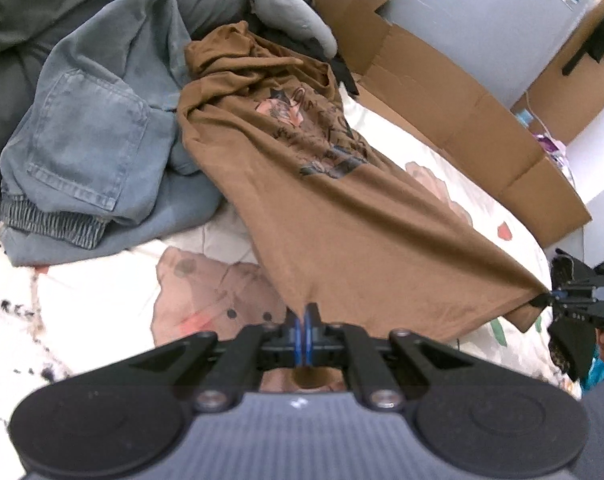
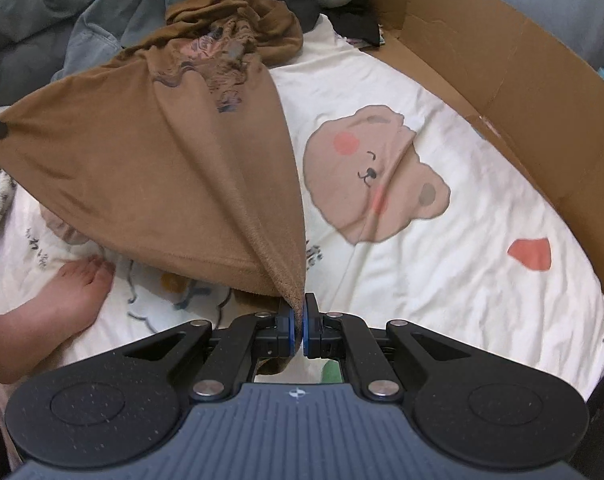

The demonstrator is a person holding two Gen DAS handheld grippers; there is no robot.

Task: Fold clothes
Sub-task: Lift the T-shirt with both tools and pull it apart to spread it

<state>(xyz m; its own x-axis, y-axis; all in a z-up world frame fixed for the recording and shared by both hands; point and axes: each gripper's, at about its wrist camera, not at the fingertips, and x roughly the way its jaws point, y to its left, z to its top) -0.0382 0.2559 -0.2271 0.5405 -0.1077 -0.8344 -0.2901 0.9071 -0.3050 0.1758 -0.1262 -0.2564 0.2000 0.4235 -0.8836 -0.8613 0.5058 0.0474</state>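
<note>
A brown T-shirt (image 1: pixel 342 216) with a dark print hangs stretched above the bed, its hem pulled taut between both grippers. My left gripper (image 1: pixel 303 314) is shut on the hem at one corner. The right gripper (image 2: pixel 299 312) is shut on the other hem corner, and it also shows at the right edge of the left wrist view (image 1: pixel 558 300). The shirt (image 2: pixel 173 168) fans out from the right gripper toward the pile at the back. Its collar end still rests crumpled on the other clothes.
Blue denim shorts (image 1: pixel 89 160) and grey garments lie piled at the back left. A white bear-print sheet (image 2: pixel 442 248) covers the bed. Flattened cardboard (image 2: pixel 522 64) borders the right side. A person's bare foot (image 2: pixel 57 304) rests on the sheet at the lower left.
</note>
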